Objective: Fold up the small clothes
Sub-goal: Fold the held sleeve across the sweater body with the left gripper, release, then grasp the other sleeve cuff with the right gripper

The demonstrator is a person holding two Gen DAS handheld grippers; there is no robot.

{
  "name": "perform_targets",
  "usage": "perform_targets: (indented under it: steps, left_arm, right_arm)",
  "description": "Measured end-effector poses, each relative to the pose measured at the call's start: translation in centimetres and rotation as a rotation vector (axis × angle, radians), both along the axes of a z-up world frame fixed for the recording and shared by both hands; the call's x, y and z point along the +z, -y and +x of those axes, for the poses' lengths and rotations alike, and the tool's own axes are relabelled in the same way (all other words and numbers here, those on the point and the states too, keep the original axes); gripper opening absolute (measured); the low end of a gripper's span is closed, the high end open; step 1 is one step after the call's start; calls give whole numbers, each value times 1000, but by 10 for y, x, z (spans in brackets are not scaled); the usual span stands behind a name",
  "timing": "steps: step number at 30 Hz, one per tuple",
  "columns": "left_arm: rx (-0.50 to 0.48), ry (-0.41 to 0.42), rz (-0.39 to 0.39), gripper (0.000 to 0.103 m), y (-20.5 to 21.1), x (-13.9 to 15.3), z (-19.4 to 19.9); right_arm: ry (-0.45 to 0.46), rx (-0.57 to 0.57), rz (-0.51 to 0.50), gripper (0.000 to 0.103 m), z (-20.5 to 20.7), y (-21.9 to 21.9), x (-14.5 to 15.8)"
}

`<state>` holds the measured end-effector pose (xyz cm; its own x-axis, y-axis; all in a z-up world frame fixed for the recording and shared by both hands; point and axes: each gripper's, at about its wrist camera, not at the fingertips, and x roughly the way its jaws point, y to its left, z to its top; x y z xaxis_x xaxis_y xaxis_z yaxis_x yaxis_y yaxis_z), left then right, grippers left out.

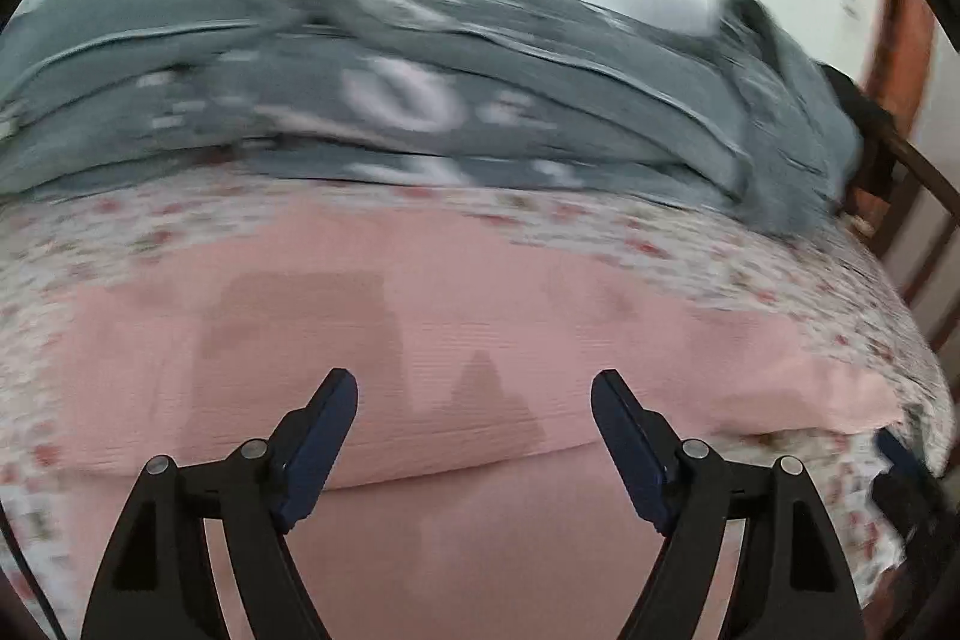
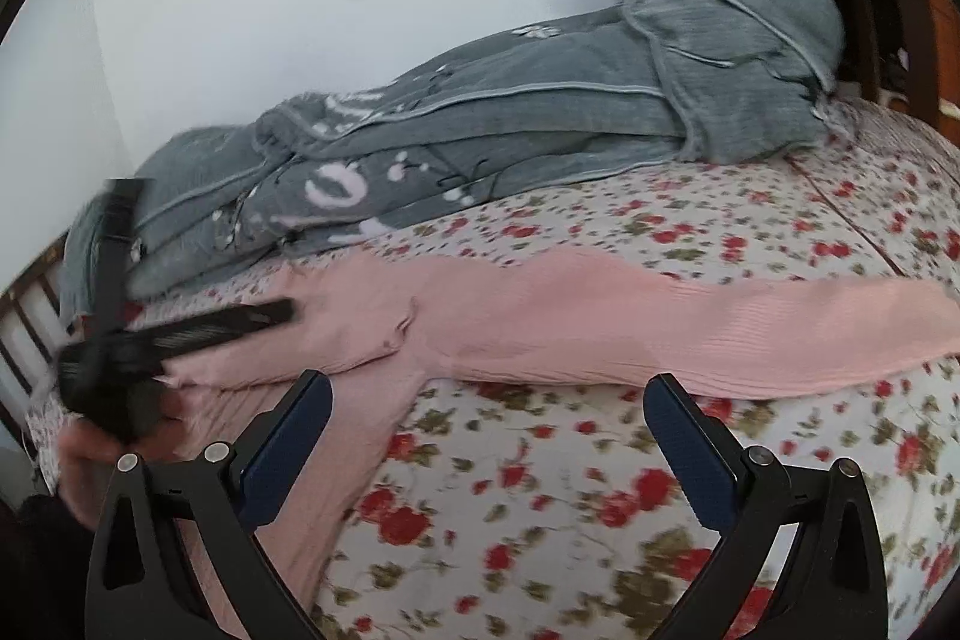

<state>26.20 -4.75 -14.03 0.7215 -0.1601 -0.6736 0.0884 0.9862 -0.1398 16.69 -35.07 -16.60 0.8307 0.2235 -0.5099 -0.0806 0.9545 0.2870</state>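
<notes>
A pink ribbed garment (image 1: 480, 334) lies spread flat on the flowered bed sheet (image 1: 750, 268). In the right wrist view the pink garment (image 2: 570, 322) stretches across, with a sleeve reaching to the right. My left gripper (image 1: 474, 394) is open and empty, just above the garment's middle, over a fold edge. My right gripper (image 2: 489, 400) is open and empty, above the sheet at the garment's lower edge. The left gripper (image 2: 198, 280) also shows at the left of the right wrist view, blurred, open over the garment.
A grey blanket (image 2: 480, 124) with white marks lies heaped along the far side of the bed by a white wall. Dark wooden rails (image 1: 924, 220) stand at the bed's end. The flowered sheet (image 2: 540, 520) fills the near side.
</notes>
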Motion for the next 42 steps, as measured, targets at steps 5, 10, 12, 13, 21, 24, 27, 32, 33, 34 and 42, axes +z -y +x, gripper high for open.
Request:
perform_targets:
  steps: [5, 10, 12, 13, 21, 24, 27, 32, 33, 34, 42]
  left_arm:
    - [259, -5, 42, 79, -126, -16, -16]
    - [359, -81, -180, 78, -215, -42, -11]
    - [354, -95, -228, 78, -225, -41, 2]
    - [351, -97, -241, 77, -231, -41, 10]
    - [216, -40, -254, 50, -216, -64, 26]
    - [196, -47, -268, 52, -216, -67, 27]
    - [190, -37, -286, 53, -218, -67, 26]
    - [197, -3, -306, 55, -221, -63, 19]
    - [203, 16, -311, 55, -222, -62, 15]
    - [203, 43, -317, 55, -223, -59, 11]
    - [75, 115, -249, 58, -196, -47, 6]
  right_arm:
    - [18, 54, -70, 98, 9, -35, 5]
    - [-3, 103, -107, 82, 30, -64, 5]
    - [-20, 113, -90, 78, 46, -70, 8]
    - [-32, 110, -72, 78, 55, -73, 10]
    - [-93, 98, -122, 75, 116, -95, -9]
    - [-226, 104, -120, 58, 141, -98, -38]
    - [-270, 100, -133, 53, 147, -98, -48]
    - [-191, 148, -163, 4, 134, -106, -40]
    - [-162, 145, -142, 4, 132, -102, -36]
    - [-109, 137, -94, 4, 124, -92, -29]
    - [-217, 73, -52, 4, 135, -72, -37]
